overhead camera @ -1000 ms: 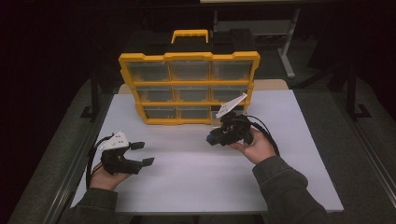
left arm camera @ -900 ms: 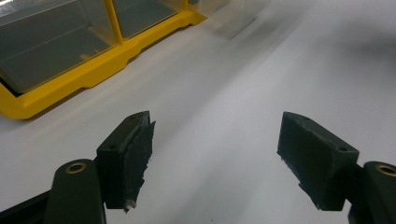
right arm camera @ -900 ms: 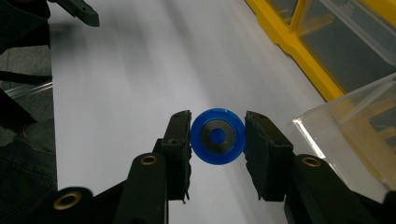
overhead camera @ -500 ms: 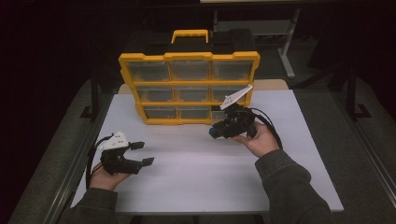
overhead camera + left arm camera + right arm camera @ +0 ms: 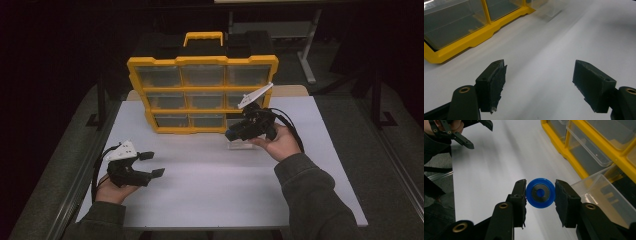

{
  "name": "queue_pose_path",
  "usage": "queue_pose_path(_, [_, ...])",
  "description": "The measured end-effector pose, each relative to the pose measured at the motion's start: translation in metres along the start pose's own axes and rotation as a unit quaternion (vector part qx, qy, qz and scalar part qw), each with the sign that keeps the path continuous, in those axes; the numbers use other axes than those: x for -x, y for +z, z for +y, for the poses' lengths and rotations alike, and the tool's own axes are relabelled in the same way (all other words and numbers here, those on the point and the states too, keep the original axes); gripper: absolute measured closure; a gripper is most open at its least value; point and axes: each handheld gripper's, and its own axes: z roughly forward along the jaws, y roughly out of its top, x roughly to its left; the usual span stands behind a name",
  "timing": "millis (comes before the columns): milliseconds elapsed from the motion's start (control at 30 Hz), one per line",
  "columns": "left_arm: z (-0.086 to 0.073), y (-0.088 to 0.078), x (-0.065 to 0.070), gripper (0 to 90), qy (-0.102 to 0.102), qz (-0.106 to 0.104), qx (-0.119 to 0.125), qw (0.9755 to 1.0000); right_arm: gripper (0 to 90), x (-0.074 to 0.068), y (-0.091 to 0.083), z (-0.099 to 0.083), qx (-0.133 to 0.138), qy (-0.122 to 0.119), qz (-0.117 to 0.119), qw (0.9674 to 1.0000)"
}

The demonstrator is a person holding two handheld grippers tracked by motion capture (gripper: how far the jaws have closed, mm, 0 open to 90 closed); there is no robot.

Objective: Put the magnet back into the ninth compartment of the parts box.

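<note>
Right gripper view shows the right gripper (image 5: 540,195) clamped on a small blue disc (image 5: 540,193) with a grey centre, a pad against each side of its rim and the disc off the table; just beside it, at the right of that view, stands a clear drawer (image 5: 602,195) pulled out of the yellow organiser (image 5: 576,167), open side up, its contents not legible; the disc is above the white table (image 5: 494,177), not over the drawer. High view places this gripper (image 5: 239,134) near the organiser's lower right corner (image 5: 202,90), the drawer (image 5: 240,145) resting on the table in front of the cabinet. Judgement: the pick is done; the disc remains to be carried to wherever it belongs, and the drawer presumably returned to its slot; which of these comes first cannot be told. Left gripper (image 5: 150,165) sits near the table's left front, jaws spread wide with nothing between them, as the left gripper view confirms (image 5: 539,82). Room for movement: broad bare table between the two hands and toward the front edge; tight only at the rear, where the cabinet front and the drawer's thin walls stand close to the right jaws; the table's right edge lies well apart from the working hand.
</note>
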Motion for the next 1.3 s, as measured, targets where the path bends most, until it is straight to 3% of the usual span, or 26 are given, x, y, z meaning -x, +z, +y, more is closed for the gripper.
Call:
queue_pose_path(733, [0.000,0.001,0.000,25.5,-0.004,-0.001,0.000,1.0000,61.1,0.017,-0.016,0.015,-0.003,0.001,-0.022,0.9998])
queue_pose_path(1300, [0.000,0.000,0.000,25.5,-0.007,-0.001,0.001,1.0000,61.1,0.033,-0.021,0.017,-0.007,0.033,-0.038,0.9987])
